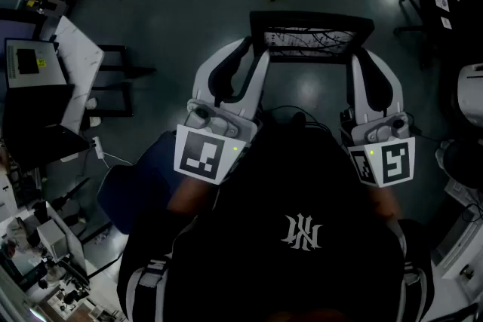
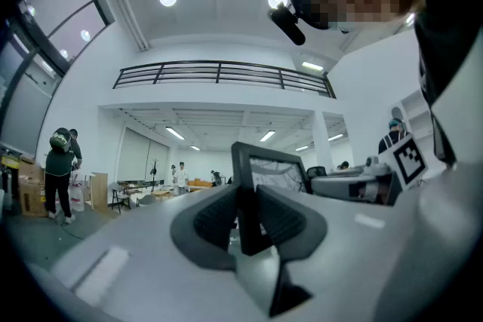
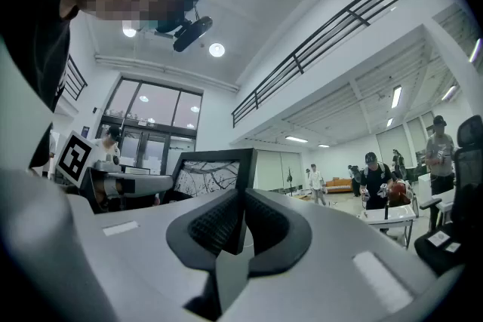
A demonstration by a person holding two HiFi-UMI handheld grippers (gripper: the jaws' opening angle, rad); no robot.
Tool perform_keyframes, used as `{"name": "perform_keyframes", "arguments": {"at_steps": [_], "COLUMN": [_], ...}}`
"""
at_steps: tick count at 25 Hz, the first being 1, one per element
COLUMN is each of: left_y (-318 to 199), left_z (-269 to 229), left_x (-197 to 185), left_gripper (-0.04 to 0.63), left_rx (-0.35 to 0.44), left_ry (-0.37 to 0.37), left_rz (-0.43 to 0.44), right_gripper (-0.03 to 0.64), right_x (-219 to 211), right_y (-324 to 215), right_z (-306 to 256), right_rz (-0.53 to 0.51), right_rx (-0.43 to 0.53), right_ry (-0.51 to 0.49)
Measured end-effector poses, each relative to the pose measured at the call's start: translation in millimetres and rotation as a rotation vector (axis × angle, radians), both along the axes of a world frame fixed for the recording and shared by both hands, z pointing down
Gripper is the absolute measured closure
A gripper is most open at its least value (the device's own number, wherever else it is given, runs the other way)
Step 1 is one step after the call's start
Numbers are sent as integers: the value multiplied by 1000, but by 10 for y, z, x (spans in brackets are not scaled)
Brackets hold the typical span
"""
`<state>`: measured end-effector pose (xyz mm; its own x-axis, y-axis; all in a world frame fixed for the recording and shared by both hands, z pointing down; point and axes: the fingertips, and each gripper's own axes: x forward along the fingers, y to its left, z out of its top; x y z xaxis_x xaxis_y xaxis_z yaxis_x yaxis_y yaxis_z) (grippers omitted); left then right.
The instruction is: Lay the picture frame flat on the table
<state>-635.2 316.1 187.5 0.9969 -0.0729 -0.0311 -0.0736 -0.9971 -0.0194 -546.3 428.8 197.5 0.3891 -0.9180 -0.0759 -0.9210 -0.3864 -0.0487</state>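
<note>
Floor point(image 1: 181, 19), picture frame point(image 1: 311, 38) — seemingly aloft — left gripper point(image 1: 255, 50), right gripper point(image 1: 359, 55) clamping

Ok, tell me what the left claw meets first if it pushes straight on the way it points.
The picture frame: its edge is already clamped in the left claw, so it has nothing to cross first. Past the frame that view shows only open room, though depth there is hard to judge.

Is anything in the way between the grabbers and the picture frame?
No. The left gripper and the right gripper each pinch a side edge of the picture frame, with nothing visible between.
</note>
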Motion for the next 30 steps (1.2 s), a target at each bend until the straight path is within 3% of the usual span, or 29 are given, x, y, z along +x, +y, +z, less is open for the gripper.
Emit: {"name": "perform_keyframes", "arguments": {"at_steps": [16,23,30], "left_y": [232,696,978], "left_z": [-6,-24,-13], "left_x": [69,218,322], "left_gripper": [514,514,512], "left_rx": [14,20,27], "left_ry": [-32,0,-17], "left_rz": [-56,-84,-43], "right_gripper": [586,586,589], "right_x": [112,288,375], "right_y": [185,623,907], "right_z": [56,137,155], "right_rz": [-59,-87,-45], "right_rx": [8,29,65], "right_ry": [-22,-43,-58]}}
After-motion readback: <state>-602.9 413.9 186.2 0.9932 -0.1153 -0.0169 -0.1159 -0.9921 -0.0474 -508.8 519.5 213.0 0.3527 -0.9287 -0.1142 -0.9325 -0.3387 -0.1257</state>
